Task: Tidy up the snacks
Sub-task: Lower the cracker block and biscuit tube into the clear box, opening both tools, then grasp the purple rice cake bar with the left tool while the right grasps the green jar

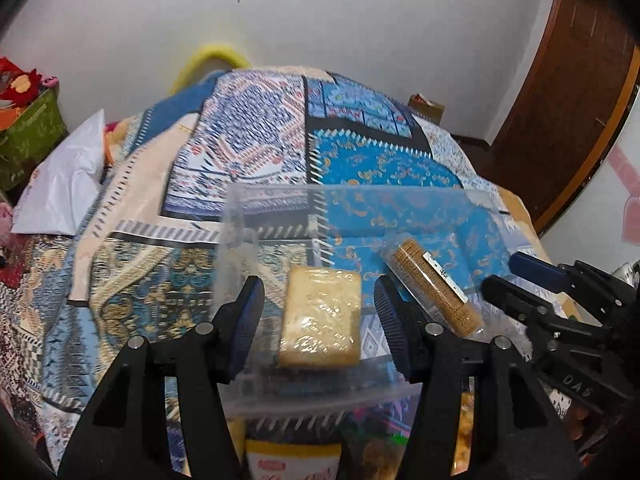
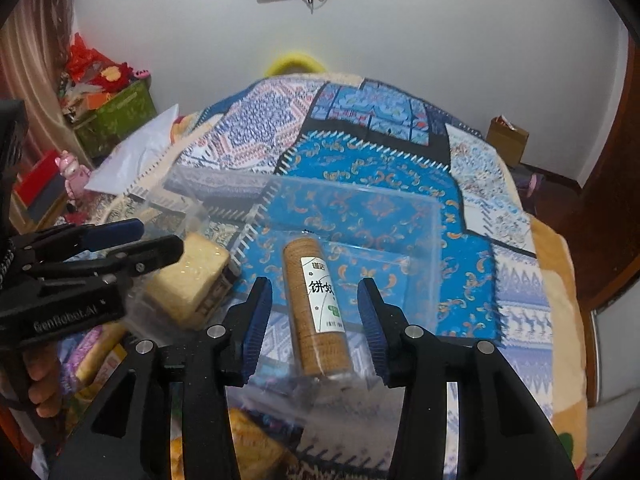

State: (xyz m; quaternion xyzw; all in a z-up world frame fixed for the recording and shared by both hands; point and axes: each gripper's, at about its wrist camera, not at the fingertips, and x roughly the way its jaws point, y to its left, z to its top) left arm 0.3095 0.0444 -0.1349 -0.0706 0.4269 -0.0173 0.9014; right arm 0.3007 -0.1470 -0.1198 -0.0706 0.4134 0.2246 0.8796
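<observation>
A clear plastic bin [image 1: 280, 196] [image 2: 434, 216] stands on a patterned blue tablecloth. Inside it lie a pale rectangular cracker pack [image 1: 320, 318] [image 2: 188, 280] on the left and a brown round biscuit roll with a white label [image 1: 436, 288] [image 2: 320, 312] on the right. My left gripper [image 1: 318, 320] is open, its fingers on either side of the cracker pack, apart from it. My right gripper [image 2: 314, 320] is open, its fingers on either side of the biscuit roll, apart from it. Each gripper shows in the other's view [image 1: 520, 276] [image 2: 152, 240].
More snack packs lie on the table in front of the bin [image 1: 292, 460] [image 2: 248, 424]. A white bag [image 1: 64, 176] [image 2: 140, 148] and a green box of red items [image 1: 28, 120] [image 2: 116, 112] are at the left. A small cardboard box [image 2: 508, 136] sits far right.
</observation>
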